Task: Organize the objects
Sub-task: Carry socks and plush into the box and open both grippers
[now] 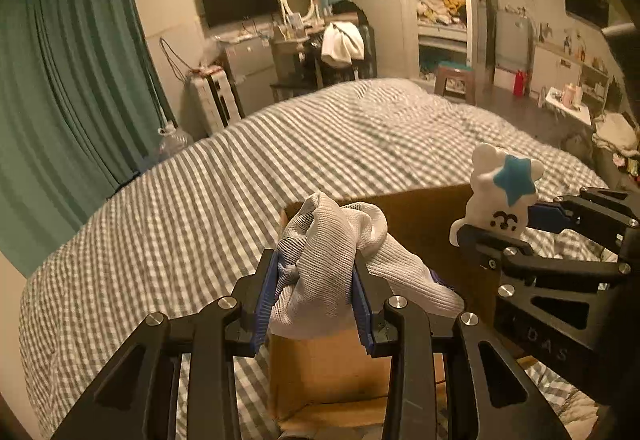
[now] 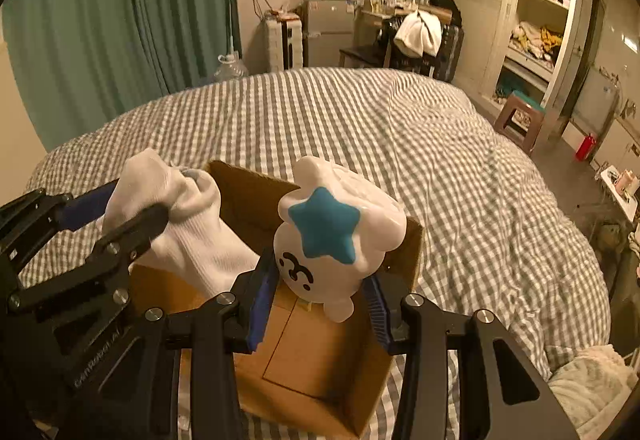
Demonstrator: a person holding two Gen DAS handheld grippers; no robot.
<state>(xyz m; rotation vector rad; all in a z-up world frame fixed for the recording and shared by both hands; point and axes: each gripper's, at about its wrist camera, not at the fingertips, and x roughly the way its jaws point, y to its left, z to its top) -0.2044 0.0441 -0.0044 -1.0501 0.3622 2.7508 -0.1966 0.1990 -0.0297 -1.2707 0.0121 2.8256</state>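
Observation:
My left gripper point(image 1: 318, 272) is shut on a white sock point(image 1: 332, 260) and holds it above an open cardboard box point(image 1: 320, 372) on the bed. The sock point(image 2: 188, 224) and left gripper point(image 2: 124, 200) also show at the left of the right wrist view. My right gripper point(image 2: 320, 280) is shut on a white toy figure with a blue star point(image 2: 332, 236), held over the box point(image 2: 304, 356). In the left wrist view the toy point(image 1: 500, 188) and right gripper point(image 1: 520, 224) are at the right, beside the box.
The box sits on a grey checked bedspread point(image 2: 360, 128). Green curtains point(image 1: 72, 80) hang at the left. A desk with mirror point(image 1: 298, 0), a suitcase point(image 2: 284, 40), a stool point(image 2: 520, 116) and an open wardrobe point(image 2: 536, 20) stand beyond the bed.

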